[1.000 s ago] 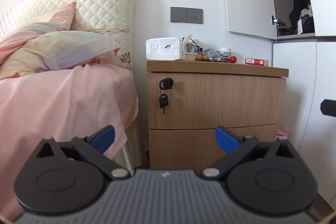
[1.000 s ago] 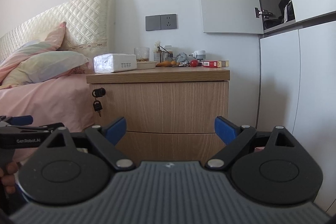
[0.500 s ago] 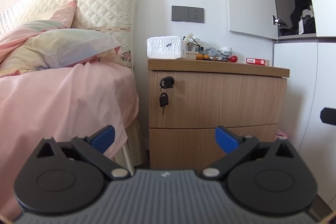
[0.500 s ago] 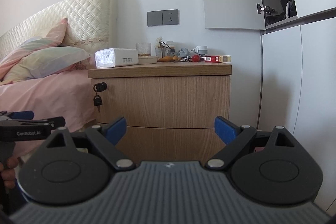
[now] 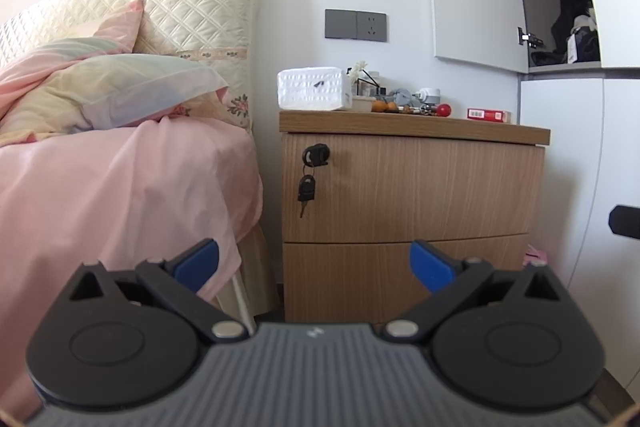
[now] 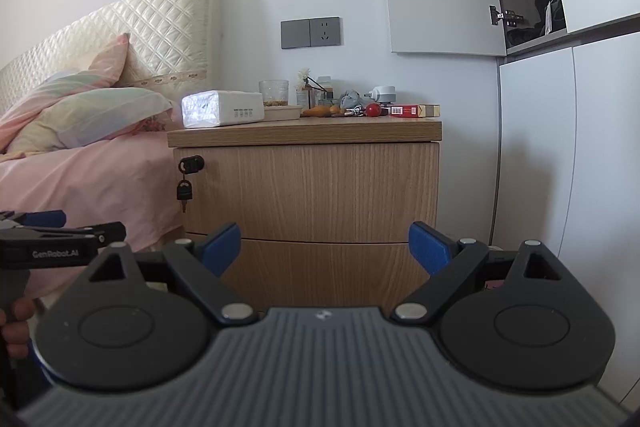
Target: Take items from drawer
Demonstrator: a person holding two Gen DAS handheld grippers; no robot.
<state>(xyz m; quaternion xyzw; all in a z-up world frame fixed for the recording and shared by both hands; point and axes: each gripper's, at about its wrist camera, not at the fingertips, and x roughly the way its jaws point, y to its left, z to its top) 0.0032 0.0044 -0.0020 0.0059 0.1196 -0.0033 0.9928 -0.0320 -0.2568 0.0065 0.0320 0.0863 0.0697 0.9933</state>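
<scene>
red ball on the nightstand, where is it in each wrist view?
Left wrist: the red ball sits on the nightstand top, right of centre, left of the red box.
Right wrist: the red ball is near the top's right end, just left of the red box.
Shared landmark: the key hanging from the upper drawer's lock.

Cluttered wooden nightstand [image 5: 412, 187], tissue pack [image 5: 314, 88]
</scene>
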